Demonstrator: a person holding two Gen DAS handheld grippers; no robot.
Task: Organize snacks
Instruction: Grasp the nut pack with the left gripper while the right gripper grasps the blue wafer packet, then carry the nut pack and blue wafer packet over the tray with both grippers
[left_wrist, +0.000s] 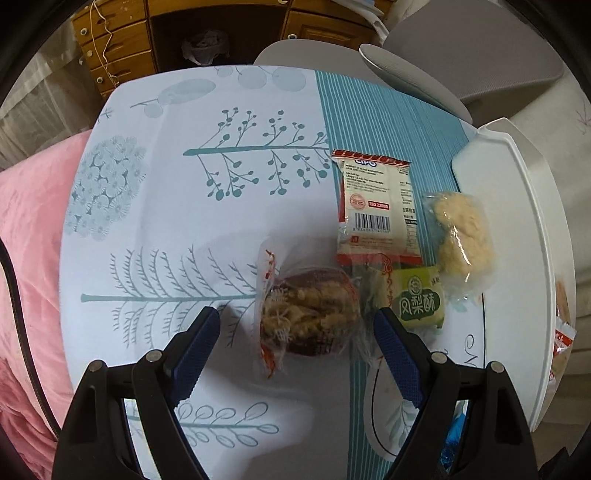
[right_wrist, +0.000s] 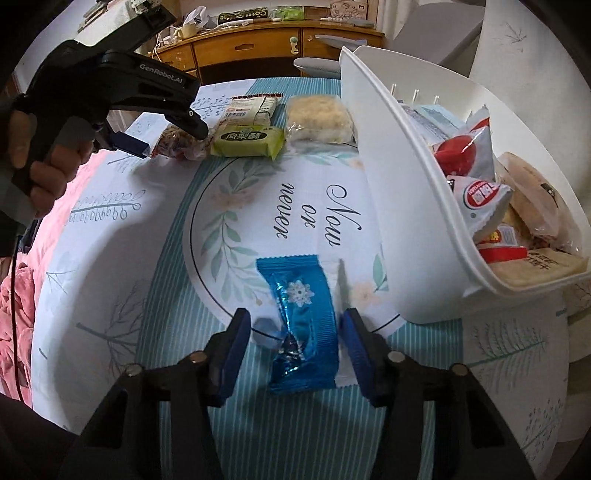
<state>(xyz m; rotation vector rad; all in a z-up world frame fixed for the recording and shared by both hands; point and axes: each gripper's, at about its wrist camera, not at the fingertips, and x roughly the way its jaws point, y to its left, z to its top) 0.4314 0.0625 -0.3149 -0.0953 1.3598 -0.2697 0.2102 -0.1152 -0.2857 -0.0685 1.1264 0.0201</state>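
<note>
My left wrist view: steep look down, close over table (left_wrist: 229, 206), facing desk (left_wrist: 122, 40). My right wrist view: same steep tilt, close. Both share green snack (left_wrist: 421, 299) (right_wrist: 251, 140), white bin (left_wrist: 524, 206) (right_wrist: 399, 192).

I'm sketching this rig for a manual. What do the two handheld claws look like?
Both are black plastic with blue, textured finger pads and silver pivot pins. The left claw, seen from the right wrist view, has a pistol grip and white "GenRobot.AI" lettering.

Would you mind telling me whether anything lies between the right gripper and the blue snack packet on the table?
Nothing visible does: the blue snack packet lies flat between the open fingers of the right gripper, which is not yet touching it.
</note>
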